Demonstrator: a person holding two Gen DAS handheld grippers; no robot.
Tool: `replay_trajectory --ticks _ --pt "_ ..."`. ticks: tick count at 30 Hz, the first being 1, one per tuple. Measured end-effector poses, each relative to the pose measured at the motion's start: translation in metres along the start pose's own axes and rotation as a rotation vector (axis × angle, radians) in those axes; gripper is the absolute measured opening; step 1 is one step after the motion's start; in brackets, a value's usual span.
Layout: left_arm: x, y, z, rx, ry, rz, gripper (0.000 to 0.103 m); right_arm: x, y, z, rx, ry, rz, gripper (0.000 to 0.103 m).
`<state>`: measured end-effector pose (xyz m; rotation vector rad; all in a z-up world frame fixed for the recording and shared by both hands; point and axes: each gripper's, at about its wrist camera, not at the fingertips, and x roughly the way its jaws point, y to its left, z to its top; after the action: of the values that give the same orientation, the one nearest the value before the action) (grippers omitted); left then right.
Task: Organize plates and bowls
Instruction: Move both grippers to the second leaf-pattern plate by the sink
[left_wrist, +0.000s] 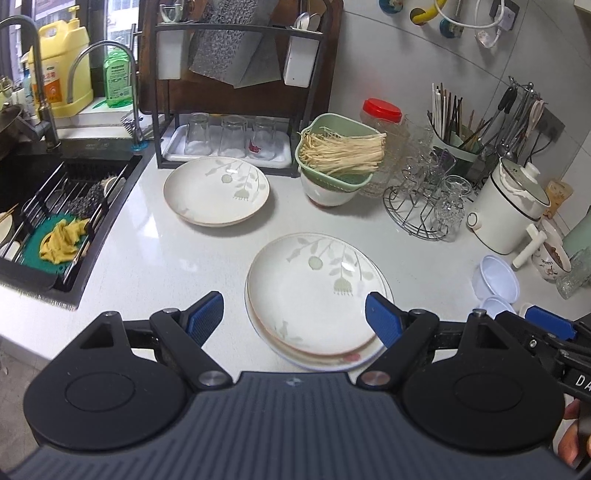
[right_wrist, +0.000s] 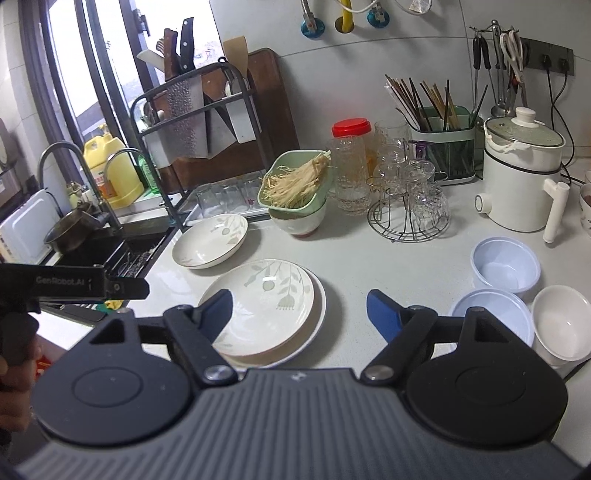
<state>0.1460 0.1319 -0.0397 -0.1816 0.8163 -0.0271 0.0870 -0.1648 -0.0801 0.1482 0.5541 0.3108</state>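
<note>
Two black handheld grippers with blue finger pads hover low over the white kitchen counter (left_wrist: 147, 258), both pointing toward the back wall. The left gripper (left_wrist: 294, 317) sits level above the near edge of the stack of cream floral plates (left_wrist: 314, 295); its jaws stand wide apart, one pad over bare counter, the other over the stack's right rim, though whether that pad touches the rim cannot be told. It holds nothing. The right gripper (right_wrist: 299, 314) is also level and spread wide, empty, with its left pad over the near side of the same stack (right_wrist: 266, 306) and its right pad over bare counter.

Farther back near the black sink (left_wrist: 55, 206) lies a single cream floral plate (left_wrist: 217, 191), apart from the stack. Behind it stands a white bowl with a red base (left_wrist: 325, 192) carrying a pale green colander of enoki mushrooms (left_wrist: 340, 151). To the right of the stack sit two pale blue plastic bowls (right_wrist: 505, 266) and a small white bowl (right_wrist: 561, 325), the three close together, in front of a wire rack of glass cups (right_wrist: 406, 206)
</note>
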Motion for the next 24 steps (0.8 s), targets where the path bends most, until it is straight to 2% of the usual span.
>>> replay_trajectory --ticks 12,24 --pt "0.068 0.051 0.056 0.006 0.03 -0.057 0.087 0.066 0.039 0.032 -0.011 0.017 -0.038 0.081" --pt "0.13 0.118 0.115 0.03 0.084 -0.07 0.087 0.148 0.079 0.054 0.053 0.043 -0.088 0.081"
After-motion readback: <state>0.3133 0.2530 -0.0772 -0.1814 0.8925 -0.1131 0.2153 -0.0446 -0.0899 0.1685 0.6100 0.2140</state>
